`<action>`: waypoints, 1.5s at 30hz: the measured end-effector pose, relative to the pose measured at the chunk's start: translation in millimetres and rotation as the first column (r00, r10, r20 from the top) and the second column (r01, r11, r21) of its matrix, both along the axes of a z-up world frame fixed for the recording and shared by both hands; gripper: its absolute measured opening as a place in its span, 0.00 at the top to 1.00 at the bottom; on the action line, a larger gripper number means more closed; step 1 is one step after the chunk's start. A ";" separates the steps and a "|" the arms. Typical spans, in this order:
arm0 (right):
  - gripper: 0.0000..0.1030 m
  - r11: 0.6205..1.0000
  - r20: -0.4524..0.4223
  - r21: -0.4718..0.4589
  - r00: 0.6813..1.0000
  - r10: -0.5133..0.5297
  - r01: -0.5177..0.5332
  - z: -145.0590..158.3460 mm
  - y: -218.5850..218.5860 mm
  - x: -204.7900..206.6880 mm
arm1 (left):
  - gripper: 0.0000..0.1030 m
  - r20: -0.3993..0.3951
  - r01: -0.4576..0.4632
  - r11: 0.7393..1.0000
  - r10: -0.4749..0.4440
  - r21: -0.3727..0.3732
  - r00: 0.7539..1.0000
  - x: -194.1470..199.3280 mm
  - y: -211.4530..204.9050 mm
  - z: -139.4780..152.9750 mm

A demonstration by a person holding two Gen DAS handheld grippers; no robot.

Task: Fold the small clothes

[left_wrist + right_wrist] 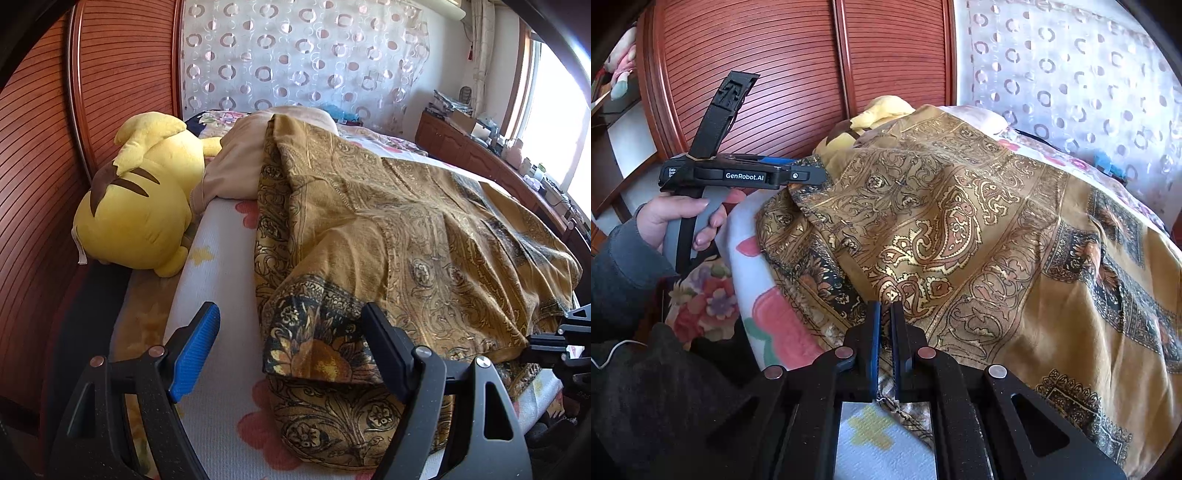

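A golden paisley cloth (406, 229) with dark flowered borders lies spread and rumpled over the bed. In the left wrist view my left gripper (290, 317) stands open above the cloth's near dark corner (314, 343); its blue pad (195, 354) is over the sheet and nothing is pressed. The right wrist view shows that gripper (812, 175) from the side, held by a hand (676, 218) at the cloth's (960, 229) left edge. My right gripper (885, 308) is shut on the cloth's near hem, the fabric pinched between its pads.
A yellow plush toy (140, 206) lies at the bed's left side against a red-brown slatted wardrobe door (37, 147). A beige blanket (236, 162) is heaped behind the cloth. The floral sheet (221, 295) shows bare at the near left. A cluttered cabinet (480, 147) runs under the window.
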State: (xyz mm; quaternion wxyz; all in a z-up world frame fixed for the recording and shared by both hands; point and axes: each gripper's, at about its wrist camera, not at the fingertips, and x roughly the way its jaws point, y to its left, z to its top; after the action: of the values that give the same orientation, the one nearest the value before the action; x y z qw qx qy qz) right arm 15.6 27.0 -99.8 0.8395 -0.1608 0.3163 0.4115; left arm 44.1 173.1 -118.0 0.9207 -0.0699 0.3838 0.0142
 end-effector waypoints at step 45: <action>0.52 0.833 0.040 0.190 0.844 -0.536 0.520 39.8 -222.9 -26.1 | 0.96 0.280 0.457 0.886 -0.419 -0.082 0.864 41.2 -152.8 122.6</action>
State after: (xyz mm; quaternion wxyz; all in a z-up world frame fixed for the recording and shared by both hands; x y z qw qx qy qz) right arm -10.4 -195.9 -60.0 0.9446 -0.0127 0.2730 0.1818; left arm 85.3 20.2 4.7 0.9334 -0.0490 0.2686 -0.2328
